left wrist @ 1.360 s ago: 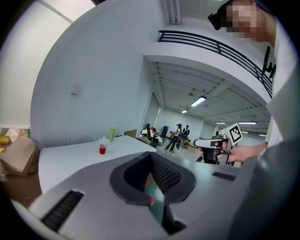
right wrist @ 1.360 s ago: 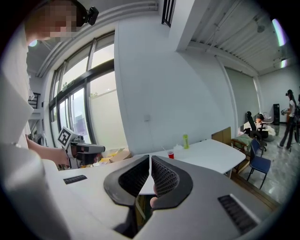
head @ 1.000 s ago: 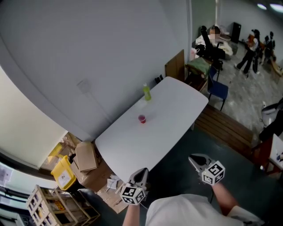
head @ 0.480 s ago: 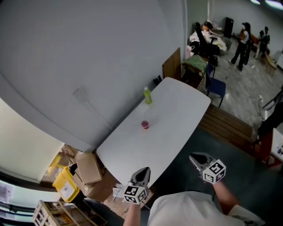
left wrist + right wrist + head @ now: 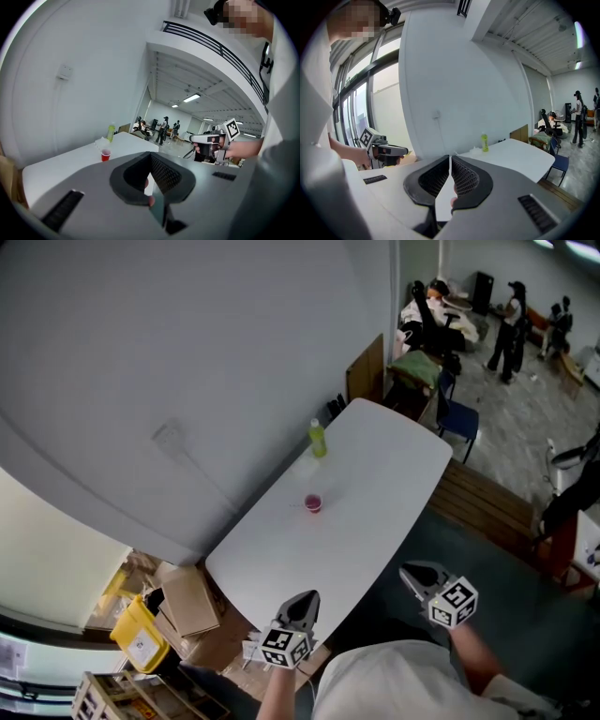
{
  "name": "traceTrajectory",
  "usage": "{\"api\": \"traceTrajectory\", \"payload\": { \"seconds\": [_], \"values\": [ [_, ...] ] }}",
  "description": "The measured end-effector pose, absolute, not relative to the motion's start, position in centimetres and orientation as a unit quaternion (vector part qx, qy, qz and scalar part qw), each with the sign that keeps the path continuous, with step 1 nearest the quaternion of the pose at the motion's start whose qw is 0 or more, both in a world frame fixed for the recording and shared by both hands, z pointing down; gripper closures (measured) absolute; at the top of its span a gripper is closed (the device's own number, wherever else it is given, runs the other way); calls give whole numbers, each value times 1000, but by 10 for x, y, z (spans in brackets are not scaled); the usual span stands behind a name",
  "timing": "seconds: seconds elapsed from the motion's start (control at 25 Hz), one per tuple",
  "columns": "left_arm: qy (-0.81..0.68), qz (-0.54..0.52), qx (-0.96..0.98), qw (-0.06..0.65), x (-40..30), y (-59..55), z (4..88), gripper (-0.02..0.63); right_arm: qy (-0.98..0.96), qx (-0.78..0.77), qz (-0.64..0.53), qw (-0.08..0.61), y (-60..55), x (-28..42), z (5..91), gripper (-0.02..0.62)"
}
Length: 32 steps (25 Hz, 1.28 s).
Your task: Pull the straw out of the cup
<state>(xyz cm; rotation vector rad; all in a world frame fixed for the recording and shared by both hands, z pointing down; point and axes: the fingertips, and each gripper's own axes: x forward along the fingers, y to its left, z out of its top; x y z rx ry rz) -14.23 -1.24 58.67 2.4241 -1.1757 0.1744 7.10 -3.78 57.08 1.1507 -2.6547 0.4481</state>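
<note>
A small red cup (image 5: 313, 503) stands on the long white table (image 5: 375, 484), toward the wall side; it also shows in the left gripper view (image 5: 106, 154). It is too small for me to make out a straw in it. My left gripper (image 5: 302, 600) is short of the table's near end, shut and empty (image 5: 150, 155). My right gripper (image 5: 419, 575) is held off the table's right side, also shut with nothing in it (image 5: 450, 157). Both are far from the cup. In the right gripper view the jaws hide the cup.
A green bottle (image 5: 319, 439) stands beyond the cup, with crumpled white paper (image 5: 101, 142) beside it. Cardboard boxes (image 5: 187, 592) and a yellow bin (image 5: 137, 636) lie left of the table's near end. A blue chair (image 5: 459, 418) and several people are beyond the far end.
Both grippers have come closer to the table's near end together with the person. The cup and bottle sit lower and nearer in the head view. Both grippers stay shut.
</note>
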Motion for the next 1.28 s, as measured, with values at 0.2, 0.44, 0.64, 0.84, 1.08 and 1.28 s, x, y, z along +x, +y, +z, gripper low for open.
{"api": "traceTrajectory", "payload": {
  "seconds": [0.2, 0.44, 0.64, 0.84, 1.08, 1.28],
  "values": [
    [-425, 47, 874, 231, -138, -17, 587, 606, -903, 385, 157, 112, -46, 73, 574, 555],
    [-449, 45, 859, 243, -130, -32, 590, 606, -911, 366, 156, 113, -72, 79, 572, 555],
    [-474, 40, 845, 244, -117, -51, 592, 606, -919, 345, 153, 117, -106, 89, 573, 555],
    [-496, 36, 831, 249, -98, -73, 596, 606, -931, 310, 144, 126, -139, 95, 570, 555],
    [-532, 28, 808, 252, -81, -100, 598, 606, -945, 266, 131, 137, -175, 106, 571, 554],
    [-559, 19, 788, 255, -77, -116, 600, 606, -951, 233, 134, 154, -194, 111, 582, 555]
  ]
}}
